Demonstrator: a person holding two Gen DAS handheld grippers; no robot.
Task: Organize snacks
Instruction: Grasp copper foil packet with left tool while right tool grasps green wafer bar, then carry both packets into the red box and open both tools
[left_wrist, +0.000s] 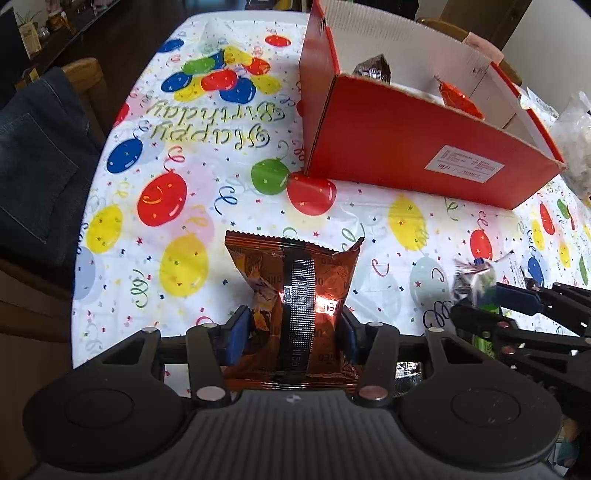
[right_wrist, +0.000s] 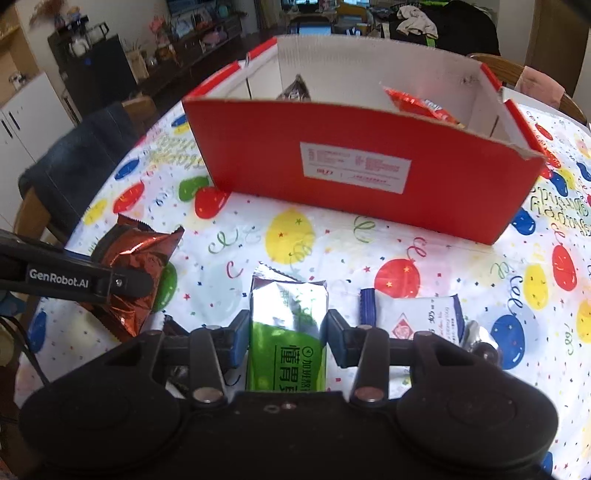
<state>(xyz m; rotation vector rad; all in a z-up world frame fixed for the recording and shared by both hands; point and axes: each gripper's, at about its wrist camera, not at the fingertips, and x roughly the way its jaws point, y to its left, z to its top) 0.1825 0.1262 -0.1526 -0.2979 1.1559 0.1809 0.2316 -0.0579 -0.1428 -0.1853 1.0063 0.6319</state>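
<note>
Two snack packets are gripped at once, one by each gripper. The left gripper has its jaws clamped on an orange-brown foil packet, shiny and crinkled, with a dark seam strip running down its middle and a serrated far edge. Its long axis runs straight away from the gripper, toward the red box, over the balloon-print cloth of the desk. The right gripper has its jaws pressed against the sides of a green and silver packet with dark printed characters on the green part; its silver end points away toward the same box, long axis in line with the fingers. Both grippers tilt steeply down at the desk, side by side, the left one's black arm visible at the left edge of the right wrist view. A white and blue packet lies flat just right of the green one. Inside the box, a dark packet and an orange-red one stand upright.
</note>
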